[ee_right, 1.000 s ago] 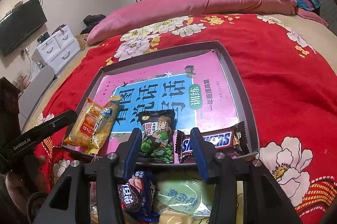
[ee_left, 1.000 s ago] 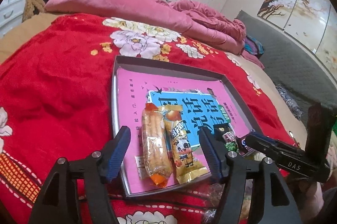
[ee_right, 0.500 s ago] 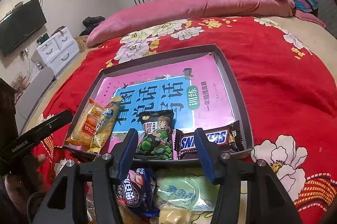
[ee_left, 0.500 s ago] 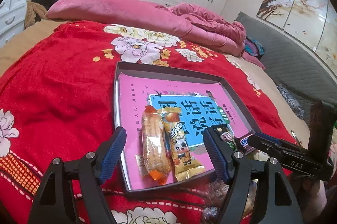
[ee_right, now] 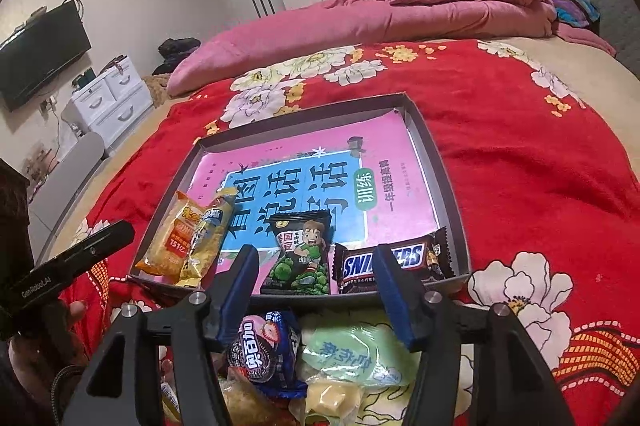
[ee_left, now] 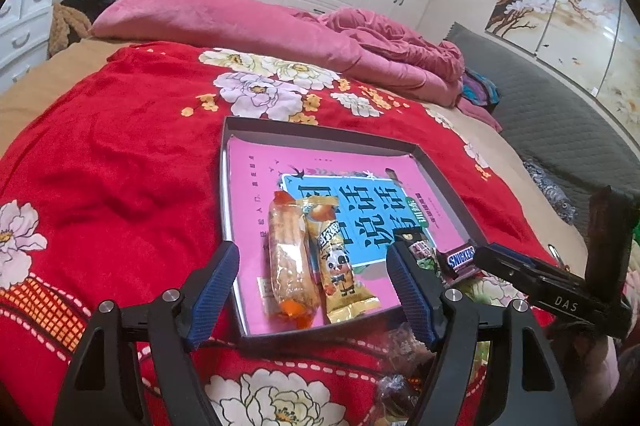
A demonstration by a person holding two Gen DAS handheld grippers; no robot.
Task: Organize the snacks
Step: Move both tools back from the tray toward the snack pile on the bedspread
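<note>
A shallow grey tray [ee_right: 440, 161] lined with a pink and blue book lies on the red bedspread. Along its near edge sit an orange snack pack [ee_right: 172, 240], a yellow pack [ee_right: 208, 234], a green pea bag [ee_right: 302, 254] and a Snickers bar [ee_right: 400, 260]. Loose snacks lie in front of the tray: a blue Oreo pack [ee_right: 266, 352] and a pale green pack [ee_right: 352, 354]. My right gripper [ee_right: 312, 294] is open and empty above this pile. My left gripper [ee_left: 312, 294] is open and empty over the tray's near left edge [ee_left: 224, 185], by the orange pack [ee_left: 286, 250].
Pink pillows and a rumpled pink quilt [ee_right: 440, 5] lie at the head of the bed. White drawers [ee_right: 108, 97] and a wall TV [ee_right: 40, 53] stand at the left. A grey headboard panel [ee_left: 560, 121] runs along the right. More wrapped snacks [ee_left: 400, 378] lie near the bed's front edge.
Both grippers have drawn back toward me and risen a little, so the tray looks farther off. More of the loose snack pile shows under the right gripper. Nothing was picked up.
</note>
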